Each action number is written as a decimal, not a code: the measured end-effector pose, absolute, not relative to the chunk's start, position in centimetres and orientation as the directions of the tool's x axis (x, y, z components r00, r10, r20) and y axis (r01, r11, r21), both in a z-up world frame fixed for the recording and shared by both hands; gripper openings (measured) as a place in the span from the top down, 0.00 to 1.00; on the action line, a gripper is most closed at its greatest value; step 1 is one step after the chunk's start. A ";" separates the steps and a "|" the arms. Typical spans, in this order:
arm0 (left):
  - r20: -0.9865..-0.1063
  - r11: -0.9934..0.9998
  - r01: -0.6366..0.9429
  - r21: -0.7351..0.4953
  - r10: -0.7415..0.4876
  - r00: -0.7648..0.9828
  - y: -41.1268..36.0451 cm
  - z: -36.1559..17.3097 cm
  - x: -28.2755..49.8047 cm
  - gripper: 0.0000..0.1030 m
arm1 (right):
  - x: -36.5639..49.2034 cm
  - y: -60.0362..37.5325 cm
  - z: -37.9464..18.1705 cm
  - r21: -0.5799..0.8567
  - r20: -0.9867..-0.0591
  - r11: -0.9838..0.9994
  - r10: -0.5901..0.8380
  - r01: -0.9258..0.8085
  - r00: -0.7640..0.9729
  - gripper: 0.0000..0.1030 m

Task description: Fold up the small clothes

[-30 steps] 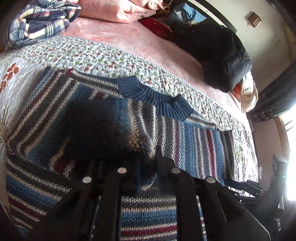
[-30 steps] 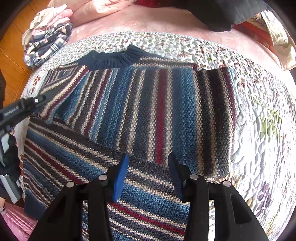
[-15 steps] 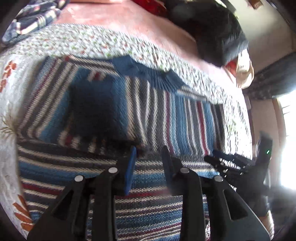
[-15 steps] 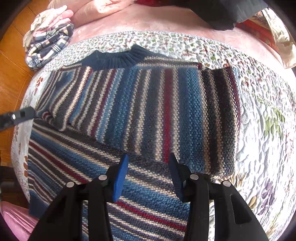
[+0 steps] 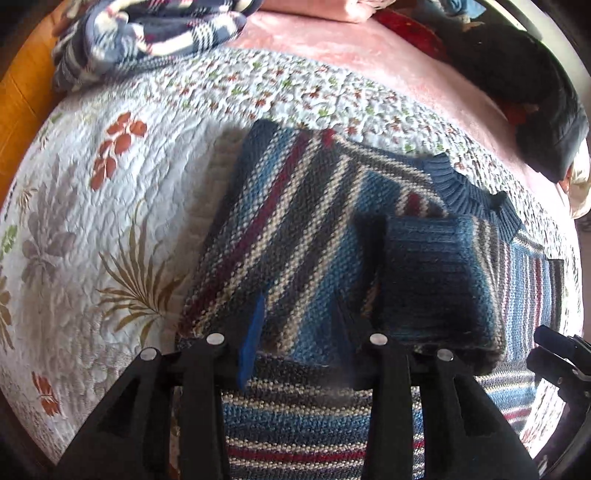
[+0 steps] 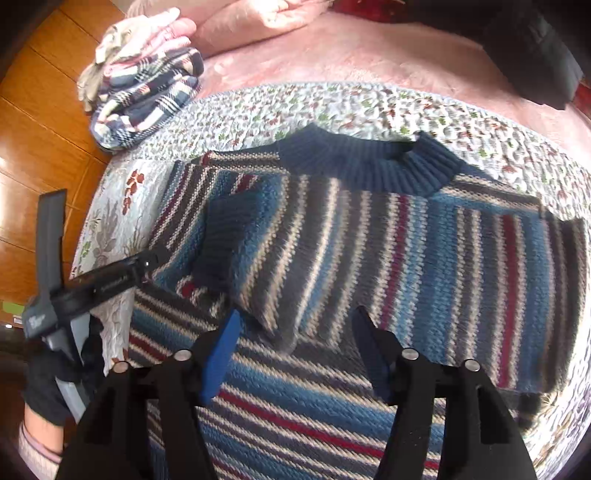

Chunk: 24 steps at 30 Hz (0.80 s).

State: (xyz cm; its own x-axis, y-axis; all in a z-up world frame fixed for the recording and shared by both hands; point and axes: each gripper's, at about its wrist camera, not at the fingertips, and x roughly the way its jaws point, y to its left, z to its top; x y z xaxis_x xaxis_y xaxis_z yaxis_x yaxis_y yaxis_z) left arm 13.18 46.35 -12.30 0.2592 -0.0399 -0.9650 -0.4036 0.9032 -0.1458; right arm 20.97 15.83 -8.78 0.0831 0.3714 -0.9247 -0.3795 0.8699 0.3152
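On the bed's quilt lies the striped sweater, sleeves folded in. Both the left gripper and right gripper hover released above it.

A bedroom: quilted bed, pillow, wooden floor.

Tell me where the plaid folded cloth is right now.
The plaid cloth lies at the upper left of the right wrist view, on the floral quilt, beyond the striped sweater.

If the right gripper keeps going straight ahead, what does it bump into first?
Most likely the striped sweater. The right gripper has open jaws pointing at the folded-over sleeve edge just ahead. Depth is hard to judge, so I can't tell how close it is.
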 end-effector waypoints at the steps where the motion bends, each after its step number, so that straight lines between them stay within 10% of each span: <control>1: -0.967 0.902 -0.407 -0.145 -0.042 0.251 46.3 -12.8 13.1 0.65 | 21.2 16.6 -9.2 0.301 -0.931 0.873 0.355 -0.383 0.078 0.38; 5: -0.967 0.903 -0.401 -0.157 -0.058 0.248 46.3 -14.0 12.7 0.64 | 21.8 18.9 -11.3 0.236 -0.958 0.887 0.280 -0.396 0.057 0.42; 7: -0.965 0.900 -0.402 -0.167 -0.067 0.252 46.4 -13.9 12.8 0.63 | 21.9 19.3 -12.0 0.251 -0.957 0.883 0.287 -0.397 0.033 0.75; 10: -0.960 0.894 -0.408 -0.187 -0.077 0.270 46.6 -13.5 12.7 0.62 | 21.9 18.8 -11.1 0.279 -0.945 0.877 0.323 -0.391 0.052 0.88; 24: -0.968 0.956 -0.279 -0.089 -0.017 0.251 42.8 -13.9 13.5 0.58 | 22.9 11.9 -11.4 0.266 -0.954 0.921 0.294 -0.286 0.059 0.76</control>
State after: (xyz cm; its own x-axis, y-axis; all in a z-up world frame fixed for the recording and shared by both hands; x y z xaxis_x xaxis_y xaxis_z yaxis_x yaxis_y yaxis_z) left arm 13.49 42.80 -13.86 0.2514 -0.0167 -0.9677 -0.2787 0.9563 -0.0889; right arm 22.87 11.91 -11.43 0.0595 0.2941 -0.9539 -0.2860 0.9206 0.2660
